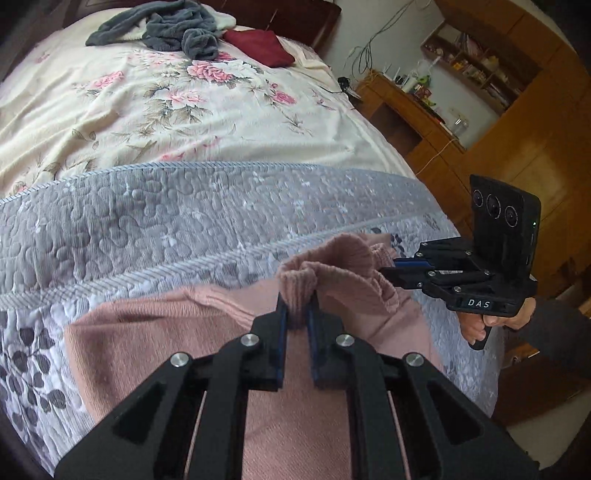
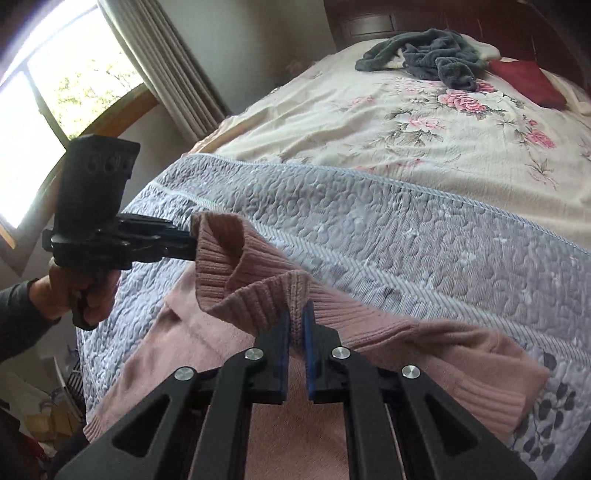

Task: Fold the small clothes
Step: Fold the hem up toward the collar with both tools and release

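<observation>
Pink sweater (image 1: 207, 332) lying on the grey quilted bedspread (image 1: 184, 221) at the foot of the bed, with its ribbed hem lifted off the surface. Left tool (image 1: 297, 314), fingers pressed together, pinches a gathered fold of the ribbed edge. Right tool (image 2: 295, 325) likewise pinches the ribbed edge between its blue pads (image 2: 283, 332); in the left wrist view it enters from the right, held by a hand (image 1: 495, 325) in a dark sleeve. Beyond the bedspread lies a floral blanket (image 1: 147, 99) bearing a heap of grey clothes (image 1: 170, 29) and a dark red cloth (image 1: 258, 46).
</observation>
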Demonstrator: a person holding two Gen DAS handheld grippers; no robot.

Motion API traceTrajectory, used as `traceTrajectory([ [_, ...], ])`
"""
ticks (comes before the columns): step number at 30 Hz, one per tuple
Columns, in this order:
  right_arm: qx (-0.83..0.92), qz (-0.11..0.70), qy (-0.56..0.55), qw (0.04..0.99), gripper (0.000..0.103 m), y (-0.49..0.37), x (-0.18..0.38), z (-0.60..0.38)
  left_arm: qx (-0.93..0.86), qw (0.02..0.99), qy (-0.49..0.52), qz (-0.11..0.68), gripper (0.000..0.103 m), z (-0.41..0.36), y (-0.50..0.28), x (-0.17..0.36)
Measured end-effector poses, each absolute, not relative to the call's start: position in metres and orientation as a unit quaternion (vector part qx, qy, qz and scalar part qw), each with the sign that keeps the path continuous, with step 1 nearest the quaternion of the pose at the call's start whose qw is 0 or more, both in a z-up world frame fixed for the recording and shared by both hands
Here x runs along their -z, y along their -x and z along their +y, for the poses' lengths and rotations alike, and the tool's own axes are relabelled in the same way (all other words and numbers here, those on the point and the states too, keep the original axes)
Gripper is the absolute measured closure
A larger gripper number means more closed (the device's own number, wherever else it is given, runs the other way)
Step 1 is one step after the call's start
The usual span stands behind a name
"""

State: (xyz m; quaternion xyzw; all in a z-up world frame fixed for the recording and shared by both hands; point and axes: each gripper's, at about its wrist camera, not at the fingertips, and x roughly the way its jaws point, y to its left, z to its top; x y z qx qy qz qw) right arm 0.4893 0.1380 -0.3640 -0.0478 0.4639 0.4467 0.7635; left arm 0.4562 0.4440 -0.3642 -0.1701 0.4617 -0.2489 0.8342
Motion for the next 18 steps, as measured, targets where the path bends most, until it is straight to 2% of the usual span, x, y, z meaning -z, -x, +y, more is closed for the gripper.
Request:
traceTrajectory([
  [7,-0.434,0.483,0.115,0.752,0.097,-0.439,0.404,0.135,0.242,0.812,0.141,0.512,0.093,0.43,-0.417,0.404],
  [11,-0.422,0.523,0.134,0.728,0.09,-0.43,0.43,0.124,0.23,0.788,0.098,0.562,0.074,0.423,-0.394,0.431],
  [14,-0.406,0.541,0.095,0.73,0.087,-0.429,0.425,0.101,0.227,0.797,0.119,0.547,0.07,0.431,-0.377,0.421],
  [18,-0.388,0.535,0.003,0.751,0.087,-0.438,0.401,0.078,0.257,0.809,0.235,0.473,0.066,0.446,-0.377,0.389],
])
